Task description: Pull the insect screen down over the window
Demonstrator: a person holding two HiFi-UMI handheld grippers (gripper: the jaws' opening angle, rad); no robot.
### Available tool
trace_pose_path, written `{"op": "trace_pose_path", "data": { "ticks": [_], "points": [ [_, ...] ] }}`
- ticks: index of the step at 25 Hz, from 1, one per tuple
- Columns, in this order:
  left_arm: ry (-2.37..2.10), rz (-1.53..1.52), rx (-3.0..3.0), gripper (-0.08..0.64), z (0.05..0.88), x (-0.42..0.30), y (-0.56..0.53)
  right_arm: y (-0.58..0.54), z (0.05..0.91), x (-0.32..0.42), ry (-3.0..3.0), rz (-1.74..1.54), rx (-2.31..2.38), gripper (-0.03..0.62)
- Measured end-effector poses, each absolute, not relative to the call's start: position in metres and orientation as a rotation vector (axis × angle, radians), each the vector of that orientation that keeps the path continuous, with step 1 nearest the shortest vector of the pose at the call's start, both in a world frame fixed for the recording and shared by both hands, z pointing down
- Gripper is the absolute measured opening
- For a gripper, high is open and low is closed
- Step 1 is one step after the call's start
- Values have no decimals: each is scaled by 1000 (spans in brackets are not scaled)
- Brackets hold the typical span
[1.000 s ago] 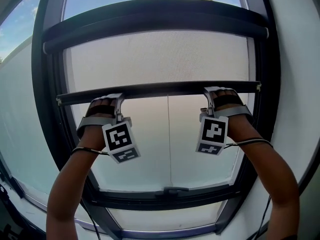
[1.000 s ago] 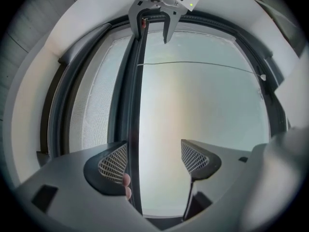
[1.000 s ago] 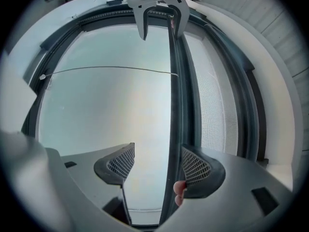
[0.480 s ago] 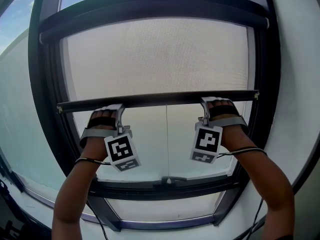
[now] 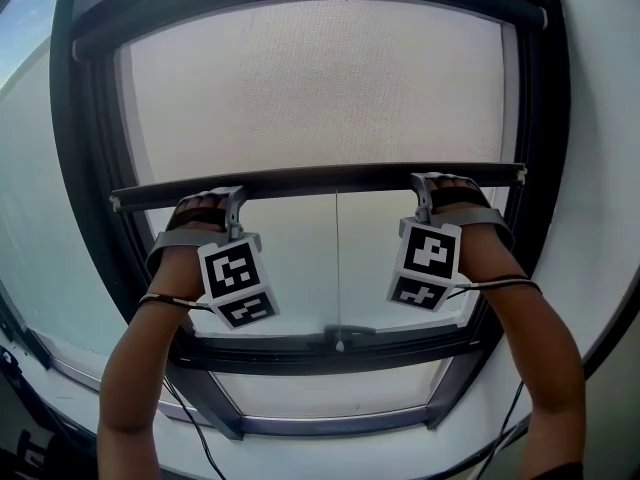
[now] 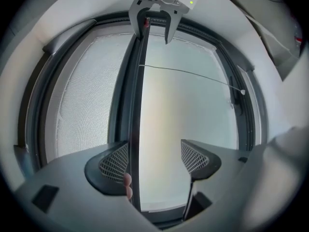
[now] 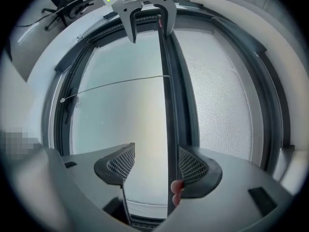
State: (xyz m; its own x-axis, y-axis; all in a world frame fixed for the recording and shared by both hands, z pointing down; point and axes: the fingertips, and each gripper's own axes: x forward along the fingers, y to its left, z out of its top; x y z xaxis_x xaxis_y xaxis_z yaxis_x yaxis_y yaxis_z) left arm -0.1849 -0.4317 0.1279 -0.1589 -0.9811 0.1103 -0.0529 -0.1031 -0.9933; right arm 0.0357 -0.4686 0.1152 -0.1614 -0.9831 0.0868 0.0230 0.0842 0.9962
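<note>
Forearms rise from the bottom edge of the head view, one to each tool; left gripper (image 6: 154,146) and right gripper (image 7: 157,149) both reach up to the pull bar (image 5: 320,180), well apart, one either side of its middle. Neither is clenched: the jaws of each stand wide apart with the bar passing between them, lying against the pad on the mesh side, with a gap to the other pad; a fingertip (image 6: 127,180) shows beside the bar in the left gripper view, likewise in the right.

Bar's long axis runs left to right, crosswise to both tools; neither hand is nearer. Judgement: the pull goes through the hooked upper jaws, so both must descend evenly or the bar will tilt.

Beyond: insect screen (image 5: 320,88) covers the glass above the bar; bare pane and a thin cord (image 5: 337,268) lie below it, down to the lower window frame (image 5: 330,353); roughly the upper half is covered, remainder to go.
</note>
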Motion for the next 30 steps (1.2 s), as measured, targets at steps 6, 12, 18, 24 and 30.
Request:
{"op": "trace_pose_path", "data": {
  "ticks": [6,12,18,24,30],
  "points": [
    [1272,-1438,-1305,342,143,-184,-429,-468,131,36,-1359,-1223,1001,282],
    [1214,-1484,-1365,341,184,-179,-425,-465,173,42,-1366,-1171,923,282],
    [1244,-1438,-1375,341,237,-177,-432,-470,229,43,-1380,-1144,907,282],
    [1222,-1446,-1455,330,254,-176,-437,-472,247,43,-1410,-1105,853,282],
    [1215,-1463,-1432,325,291,-176,-435,-471,283,44,-1406,-1102,846,281]
  ]
}}
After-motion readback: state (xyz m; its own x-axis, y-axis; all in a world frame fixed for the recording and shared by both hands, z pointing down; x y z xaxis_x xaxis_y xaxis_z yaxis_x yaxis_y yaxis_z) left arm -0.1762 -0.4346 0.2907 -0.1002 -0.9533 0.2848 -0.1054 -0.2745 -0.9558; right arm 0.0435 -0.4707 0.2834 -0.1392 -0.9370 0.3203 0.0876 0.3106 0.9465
